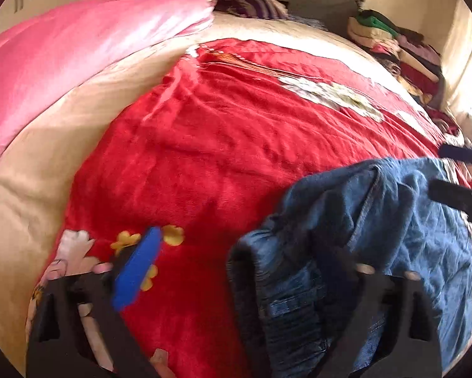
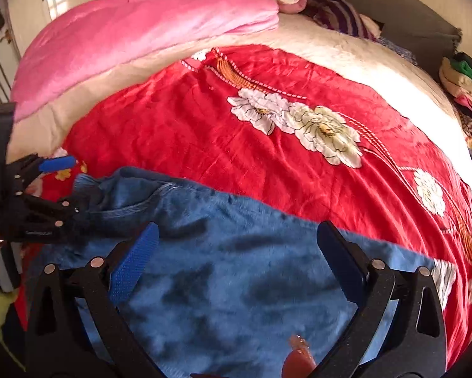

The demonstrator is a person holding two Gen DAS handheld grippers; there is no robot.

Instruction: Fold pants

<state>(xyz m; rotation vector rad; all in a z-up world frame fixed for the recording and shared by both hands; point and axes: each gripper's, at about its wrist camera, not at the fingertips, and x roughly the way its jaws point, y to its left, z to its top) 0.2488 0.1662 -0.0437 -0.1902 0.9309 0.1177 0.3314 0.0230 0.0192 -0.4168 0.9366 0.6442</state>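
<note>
My right gripper (image 2: 236, 258) hovers spread wide over the blue denim pants (image 2: 229, 283), which run leftward across the red floral blanket (image 2: 204, 132). My left gripper (image 1: 245, 261), also parted, straddles their bunched waistband end.

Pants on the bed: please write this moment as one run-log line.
pants: blue, bunched on red blanket | left hand-held gripper: open, pants draped over one finger | right hand-held gripper: open, over pants | fold: not done

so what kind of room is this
Most likely a bedroom: the jeans lie on a bed with a red floral blanket, a folded pink quilt and stacked clothes beside it.
</note>
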